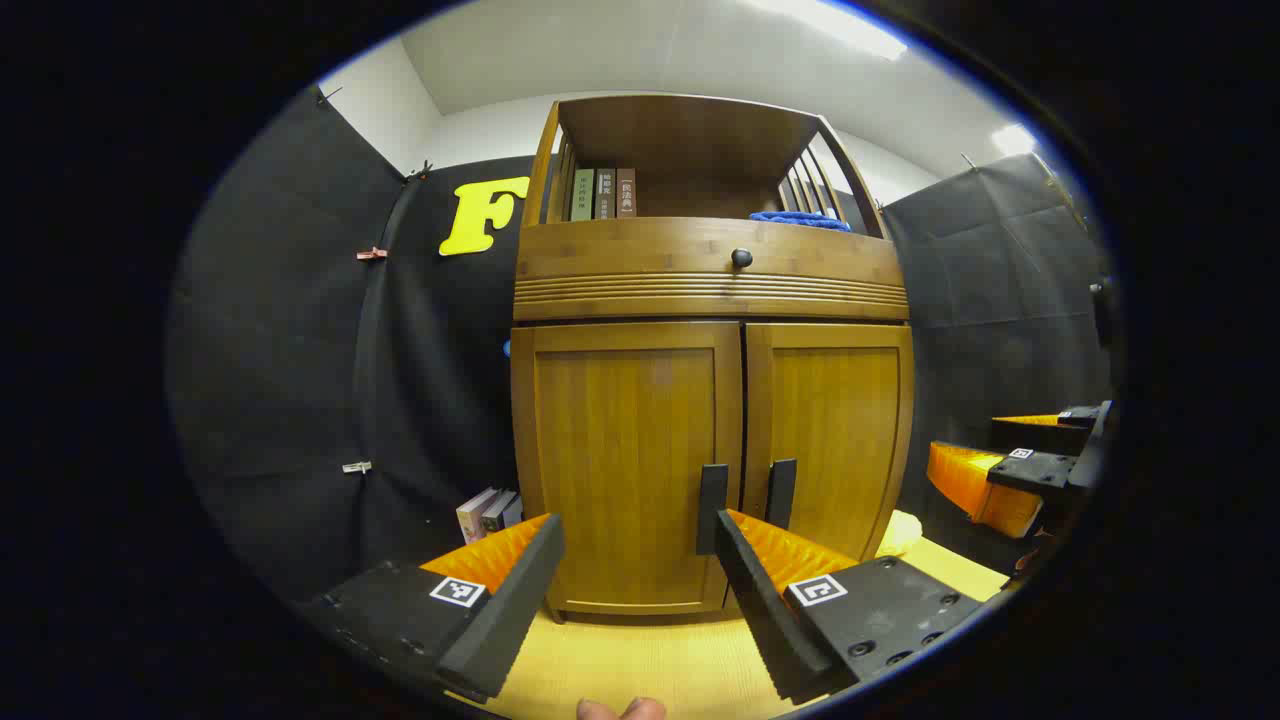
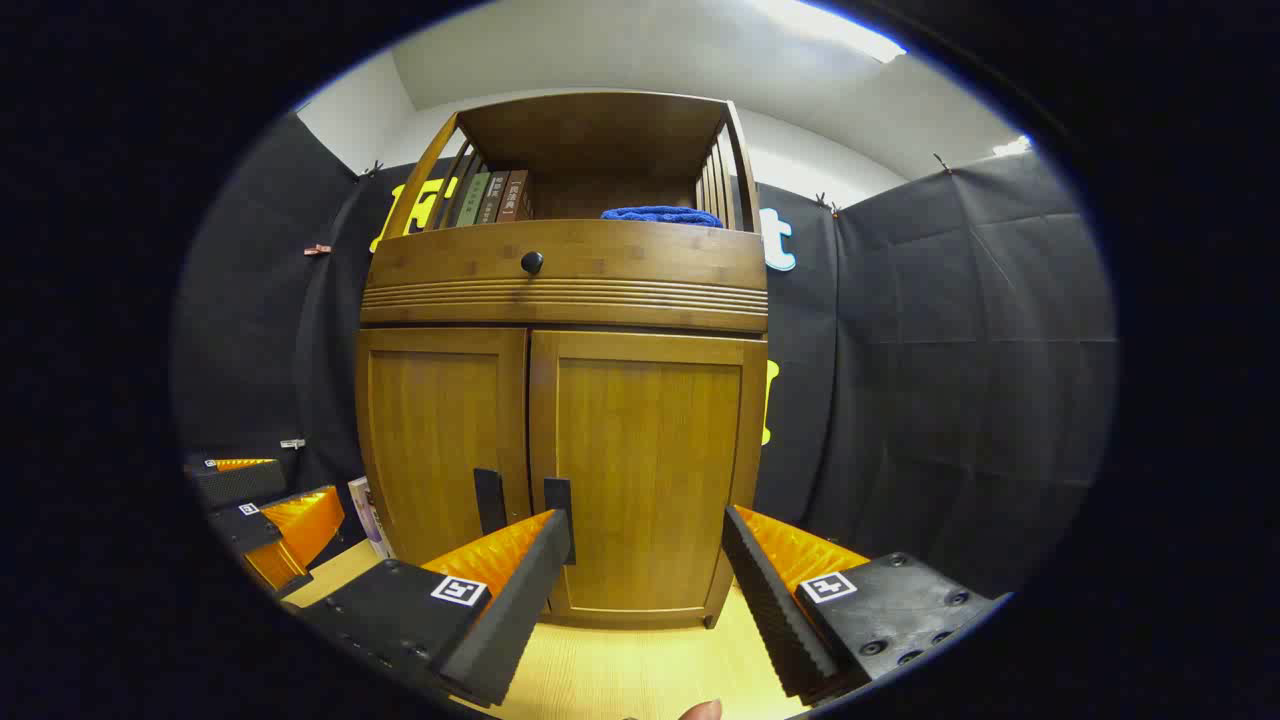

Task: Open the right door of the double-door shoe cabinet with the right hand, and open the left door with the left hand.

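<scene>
Books [image 1: 489, 512] lean beside cabinet [image 1: 625, 470], clearest in left gripper view.

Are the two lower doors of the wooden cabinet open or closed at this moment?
Closed. The left brown wooden door and the right brown wooden door lie flush with the frame, meeting along a thin centre seam between their dark vertical handles.

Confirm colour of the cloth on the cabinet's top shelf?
Blue. The folded cloth on the open shelf shows best in the right gripper view.
</scene>
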Action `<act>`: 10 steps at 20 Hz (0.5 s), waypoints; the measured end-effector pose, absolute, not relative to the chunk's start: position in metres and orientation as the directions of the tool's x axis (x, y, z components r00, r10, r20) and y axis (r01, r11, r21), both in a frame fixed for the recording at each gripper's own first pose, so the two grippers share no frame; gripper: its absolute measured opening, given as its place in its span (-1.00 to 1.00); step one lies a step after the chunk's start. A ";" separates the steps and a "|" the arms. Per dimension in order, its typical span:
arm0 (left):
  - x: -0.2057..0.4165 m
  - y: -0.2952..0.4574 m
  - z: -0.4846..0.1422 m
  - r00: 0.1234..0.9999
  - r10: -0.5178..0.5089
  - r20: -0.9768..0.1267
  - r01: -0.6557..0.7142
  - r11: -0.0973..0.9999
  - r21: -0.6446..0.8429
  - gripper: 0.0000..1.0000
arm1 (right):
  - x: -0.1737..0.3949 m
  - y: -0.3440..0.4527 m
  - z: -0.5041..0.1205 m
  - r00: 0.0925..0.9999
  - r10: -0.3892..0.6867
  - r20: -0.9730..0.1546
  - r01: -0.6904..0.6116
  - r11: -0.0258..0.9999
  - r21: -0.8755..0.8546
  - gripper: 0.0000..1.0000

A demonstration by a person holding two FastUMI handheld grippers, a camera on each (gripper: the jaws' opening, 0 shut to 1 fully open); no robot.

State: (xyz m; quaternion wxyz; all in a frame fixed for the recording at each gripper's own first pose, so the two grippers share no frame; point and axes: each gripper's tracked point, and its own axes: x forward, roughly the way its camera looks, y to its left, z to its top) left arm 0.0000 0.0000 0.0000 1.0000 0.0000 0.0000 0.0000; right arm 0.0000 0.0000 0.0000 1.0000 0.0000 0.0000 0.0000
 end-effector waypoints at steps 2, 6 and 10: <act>-0.001 0.000 0.001 1.000 -0.001 0.001 0.001 1.000 0.002 0.88 | -0.002 0.000 0.000 1.000 0.000 -0.002 0.000 1.000 -0.002 0.99; -0.002 0.000 0.001 1.000 0.001 -0.004 -0.001 1.000 0.001 0.88 | -0.001 0.001 0.000 1.000 0.000 -0.001 0.000 1.000 -0.001 0.94; -0.002 0.000 0.002 1.000 0.002 -0.004 -0.002 1.000 0.001 0.88 | -0.002 0.001 0.001 1.000 -0.003 -0.001 0.003 1.000 0.000 0.94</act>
